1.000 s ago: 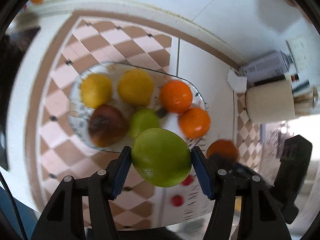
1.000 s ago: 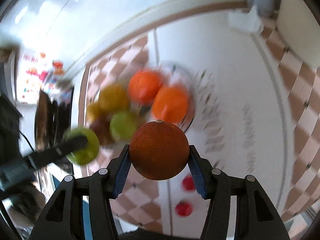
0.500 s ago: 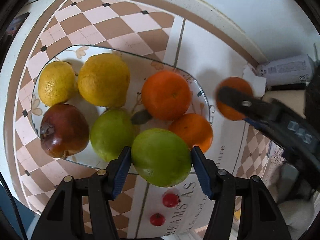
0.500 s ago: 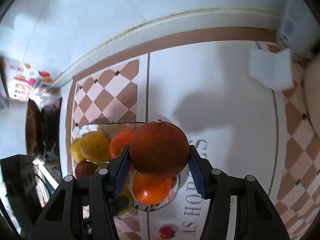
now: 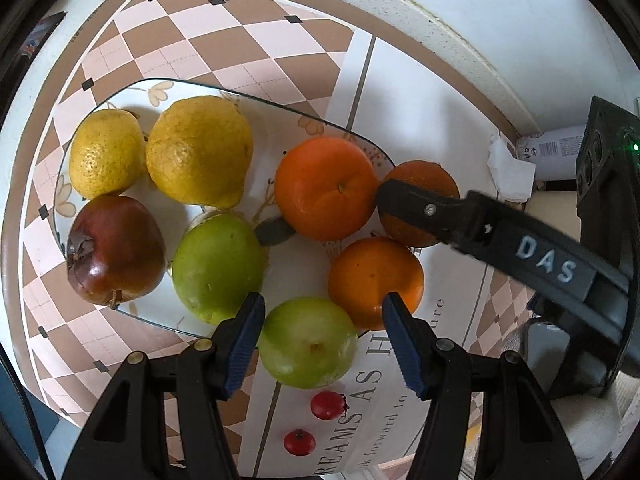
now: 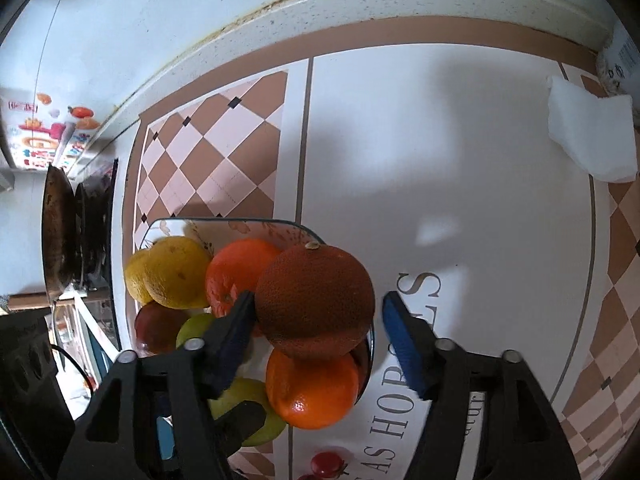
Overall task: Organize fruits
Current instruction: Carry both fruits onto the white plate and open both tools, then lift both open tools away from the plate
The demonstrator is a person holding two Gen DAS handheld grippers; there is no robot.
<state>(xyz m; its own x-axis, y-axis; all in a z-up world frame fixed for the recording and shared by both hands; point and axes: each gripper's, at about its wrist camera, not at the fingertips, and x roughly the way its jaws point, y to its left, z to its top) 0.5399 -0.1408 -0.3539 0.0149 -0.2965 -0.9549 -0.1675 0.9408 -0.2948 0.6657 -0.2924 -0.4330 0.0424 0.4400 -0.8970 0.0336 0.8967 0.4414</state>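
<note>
A glass plate (image 5: 160, 82) holds two yellow fruits (image 5: 200, 150), a red-brown fruit (image 5: 116, 250), a green fruit (image 5: 218, 266) and two oranges (image 5: 326, 188). My left gripper (image 5: 322, 308) points down at the plate's near rim. A second green fruit (image 5: 308, 342) lies between its fingers, with a gap at the right pad. My right gripper (image 6: 319, 300) is over the plate's right end, jaws opening. A dark orange (image 6: 316, 304) rests between them on another orange (image 6: 312, 388), clear of the right pad. In the left wrist view one right finger (image 5: 420, 208) crosses that dark orange (image 5: 424, 176).
The plate stands on a checked brown and pink tablecloth (image 5: 240, 20) with lettering and printed tomatoes. A crumpled white tissue (image 6: 592, 136) and a can (image 5: 552, 152) lie at the back right by the wall. A dark pan (image 6: 60, 240) stands beyond the table's left edge.
Both grippers came down over the plate. The green fruit now sits lower and smaller between the left fingers. The right jaws have widened off the dark orange, which now lies by the oranges.
</note>
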